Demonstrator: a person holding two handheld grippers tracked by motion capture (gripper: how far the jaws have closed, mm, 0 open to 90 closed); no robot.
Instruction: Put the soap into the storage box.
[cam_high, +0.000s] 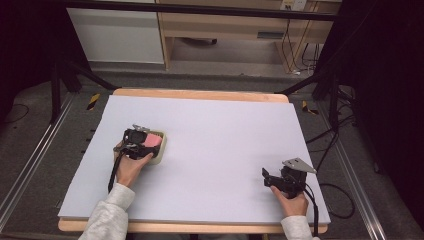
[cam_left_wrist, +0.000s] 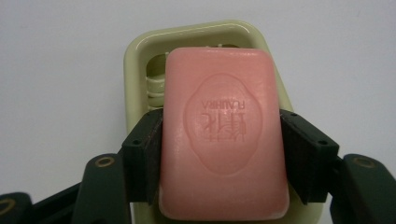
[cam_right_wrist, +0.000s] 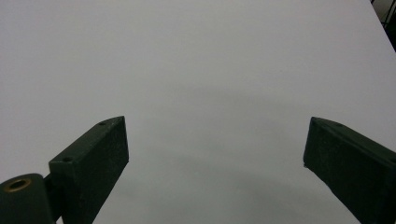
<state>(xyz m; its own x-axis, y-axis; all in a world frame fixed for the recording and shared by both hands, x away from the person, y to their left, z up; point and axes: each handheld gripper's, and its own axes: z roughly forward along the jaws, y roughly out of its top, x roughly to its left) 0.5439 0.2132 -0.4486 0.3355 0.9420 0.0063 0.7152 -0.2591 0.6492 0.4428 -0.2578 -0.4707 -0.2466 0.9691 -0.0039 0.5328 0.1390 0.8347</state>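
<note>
The pink soap bar (cam_left_wrist: 223, 135) lies directly over the pale green soap dish (cam_left_wrist: 135, 65), its long axis running straight away from the left gripper (cam_left_wrist: 222, 149), whose two jaws press against its long sides and clamp it. Whether the bar rests in the dish or hangs just above it cannot be told. In the high view the dish sits on the left half of the grey table mat (cam_high: 225, 150). The right gripper (cam_high: 280, 179) is well apart, near the mat's right front corner, jaws spread wide over bare mat. Nothing stands between them.
</note>
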